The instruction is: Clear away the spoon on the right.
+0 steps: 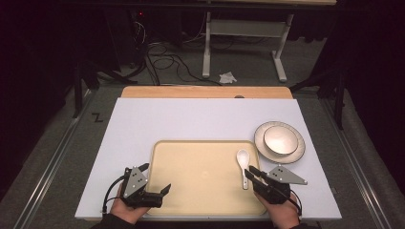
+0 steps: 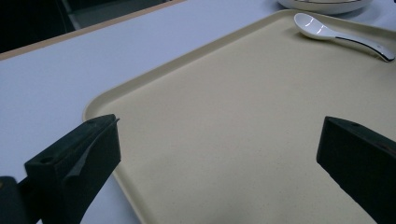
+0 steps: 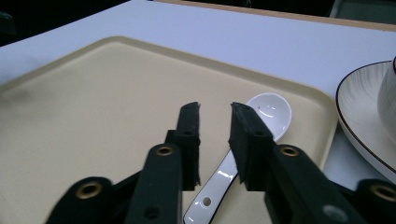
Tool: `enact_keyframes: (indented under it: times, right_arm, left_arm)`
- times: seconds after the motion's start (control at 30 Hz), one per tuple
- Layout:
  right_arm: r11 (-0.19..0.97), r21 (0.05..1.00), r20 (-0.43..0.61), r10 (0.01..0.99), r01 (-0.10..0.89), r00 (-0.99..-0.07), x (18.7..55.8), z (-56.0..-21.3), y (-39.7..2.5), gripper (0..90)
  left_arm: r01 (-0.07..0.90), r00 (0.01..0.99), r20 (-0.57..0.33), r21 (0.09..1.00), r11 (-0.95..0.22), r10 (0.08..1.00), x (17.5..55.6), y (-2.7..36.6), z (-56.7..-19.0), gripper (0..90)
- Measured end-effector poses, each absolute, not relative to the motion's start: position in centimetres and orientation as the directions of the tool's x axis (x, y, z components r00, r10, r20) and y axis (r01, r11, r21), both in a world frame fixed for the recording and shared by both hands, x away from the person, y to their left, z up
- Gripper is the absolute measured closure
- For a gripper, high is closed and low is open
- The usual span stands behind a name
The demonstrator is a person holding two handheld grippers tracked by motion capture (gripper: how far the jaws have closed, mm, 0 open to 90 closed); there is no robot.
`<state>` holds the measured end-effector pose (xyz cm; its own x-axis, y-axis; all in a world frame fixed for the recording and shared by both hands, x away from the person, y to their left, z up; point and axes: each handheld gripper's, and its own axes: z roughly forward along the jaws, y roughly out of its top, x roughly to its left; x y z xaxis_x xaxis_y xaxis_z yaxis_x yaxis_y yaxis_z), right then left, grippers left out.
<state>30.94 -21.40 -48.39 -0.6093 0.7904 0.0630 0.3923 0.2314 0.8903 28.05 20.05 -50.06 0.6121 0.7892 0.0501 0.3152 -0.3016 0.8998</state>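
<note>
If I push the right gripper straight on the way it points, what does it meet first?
Probably the white spoon on the tray: the right gripper is open, its jaws either side of the handle. Height above it is unclear.

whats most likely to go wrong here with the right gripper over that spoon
The right gripper has a narrow gap above the spoon handle; the glossy handle could slip or pivot on the tray if pinched off-centre. The plate with the bowl sits just past the tray edge, so a skidding spoon might knock it.

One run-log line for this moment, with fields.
left gripper: open, over tray | right gripper: open above spoon handle | bowl on plate
</note>
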Motion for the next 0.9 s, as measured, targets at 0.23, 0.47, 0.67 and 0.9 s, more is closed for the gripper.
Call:
enact_keyframes:
  times: [0.23,0.47,0.67,0.9]
  right_arm:
    - [0.208,0.891,0.098,0.779,0.403,-0.619,31.2,-47.9,-23.0,40.9]
    - [0.178,0.900,0.104,0.800,0.399,-0.591,30.9,-47.5,-26.1,9.3]
    - [0.191,0.907,0.066,0.817,0.376,-0.572,30.1,-47.3,-28.6,0.3]
    - [0.155,0.918,0.078,0.833,0.366,-0.548,30.0,-47.4,-29.7,0.3]
  left_arm:
    - [0.309,0.615,0.048,0.903,-0.297,0.787,27.9,20.0,-49.9,0.2]
    - [0.308,0.615,0.046,0.905,-0.294,0.787,27.9,20.1,-49.9,0.2]
    - [0.313,0.619,0.036,0.905,-0.288,0.785,28.0,20.0,-49.9,0.2]
    - [0.311,0.615,0.046,0.903,-0.296,0.787,28.1,19.8,-50.0,0.2]
